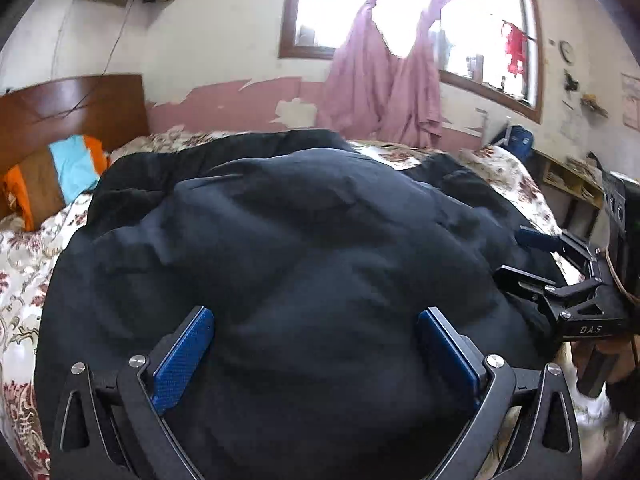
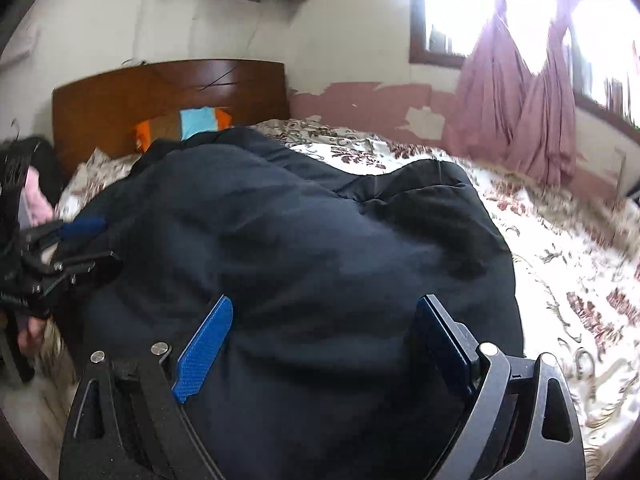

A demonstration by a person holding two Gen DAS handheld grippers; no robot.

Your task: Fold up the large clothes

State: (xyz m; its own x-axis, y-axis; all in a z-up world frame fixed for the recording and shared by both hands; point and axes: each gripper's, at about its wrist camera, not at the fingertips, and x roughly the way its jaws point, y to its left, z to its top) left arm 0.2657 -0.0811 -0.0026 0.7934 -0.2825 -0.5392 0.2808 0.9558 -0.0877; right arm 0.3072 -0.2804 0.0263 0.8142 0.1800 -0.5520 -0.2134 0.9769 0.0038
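2 grippers hover over the coat [image 1: 288, 240], which lies bunched on the bed [image 2: 560, 264]. We see our left gripper [image 1: 316, 344] and right gripper [image 2: 324, 340] both with jaws spread, dark fabric beneath them, nothing pinched.

A dark navy padded coat [image 1: 288, 240] lies on a bedspread [image 2: 560, 272] of cream with maroon floral print. The headboard [image 2: 160, 92] is reddish-brown wood, the pillow [image 1: 60, 172] orange, brown and sky blue, the curtains [image 1: 384, 92] mauve pink
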